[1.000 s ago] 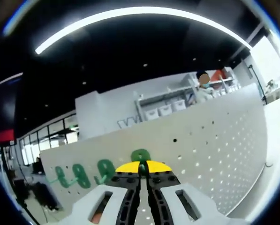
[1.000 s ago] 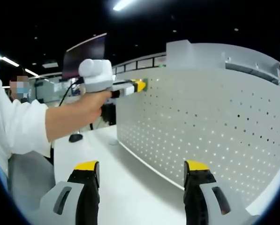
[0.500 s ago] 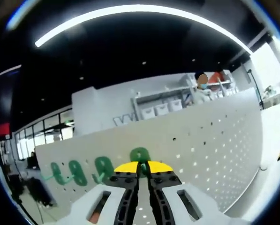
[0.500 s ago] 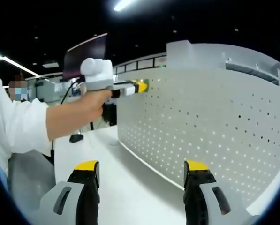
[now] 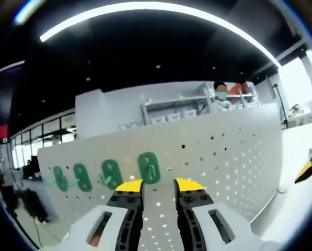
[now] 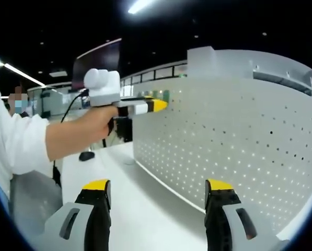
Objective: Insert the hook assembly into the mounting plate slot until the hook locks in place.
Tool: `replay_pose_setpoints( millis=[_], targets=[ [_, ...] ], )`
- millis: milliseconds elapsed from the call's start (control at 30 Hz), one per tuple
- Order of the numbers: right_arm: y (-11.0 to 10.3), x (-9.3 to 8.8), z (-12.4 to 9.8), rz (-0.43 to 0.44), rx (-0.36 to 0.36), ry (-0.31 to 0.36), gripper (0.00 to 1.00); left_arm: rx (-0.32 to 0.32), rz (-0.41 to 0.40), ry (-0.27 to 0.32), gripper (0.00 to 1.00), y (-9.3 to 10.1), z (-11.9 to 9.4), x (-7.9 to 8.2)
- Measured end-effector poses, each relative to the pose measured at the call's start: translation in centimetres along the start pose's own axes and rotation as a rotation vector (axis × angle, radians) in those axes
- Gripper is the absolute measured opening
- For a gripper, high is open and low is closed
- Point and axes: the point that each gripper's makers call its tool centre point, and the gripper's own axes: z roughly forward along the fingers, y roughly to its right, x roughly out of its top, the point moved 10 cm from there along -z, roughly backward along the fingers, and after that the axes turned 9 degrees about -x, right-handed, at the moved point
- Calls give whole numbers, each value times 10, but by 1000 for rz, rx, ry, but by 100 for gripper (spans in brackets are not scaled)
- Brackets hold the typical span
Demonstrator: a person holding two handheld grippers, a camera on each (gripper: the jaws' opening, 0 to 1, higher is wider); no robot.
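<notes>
Four hooks: green hooks sit in a row on the white board with holes (image 5: 223, 157). The nearest hook (image 5: 149, 167) is just past the left gripper's tips, at 12 o'clock from them.
Other hooks: three more green hooks (image 5: 82, 177) sit in the row at 9 to 10 o'clock from the near one.
Left gripper (image 5: 158, 184): its two yellow-tipped fingers are apart, with a small gap and nothing between them. In the right gripper view it (image 6: 158, 105) points at the top edge of the board, held by a hand (image 6: 101, 123).
Right gripper (image 6: 156, 196): its fingers are wide apart and hold nothing. They point at the white table (image 6: 140, 209) and the foot of the board.
Board: it stands upright on the table, at 1 to 3 o'clock in the right gripper view.
Person: a white sleeve (image 6: 14, 146) shows at 9 o'clock in the right gripper view.
</notes>
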Motion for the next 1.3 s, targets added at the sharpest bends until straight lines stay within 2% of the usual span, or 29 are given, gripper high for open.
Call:
replay_pose_setpoints(
  millis=[133, 267, 600, 767, 933, 1300],
  targets=[
    [-4, 1, 1, -1, 9, 7, 74, -16, -7, -7, 29, 3, -7, 2],
    [-6, 4, 0, -6, 16, 16, 74, -41, -69, 2, 34, 7, -14, 2],
    [-9, 10, -8, -11, 13, 40, 75, -69, -74, -11, 39, 13, -35, 4],
    [-11, 15, -13, -7, 7, 58, 76, -106, -85, -17, 48, 13, -52, 10],
    [-16, 17, -21, -13, 2, 66, 76, -130, -88, -38, 55, 14, -77, 10],
    [-32, 22, -36, -8, -12, 55, 78, -148, -193, -72, 65, 9, -137, -1]
  ],
)
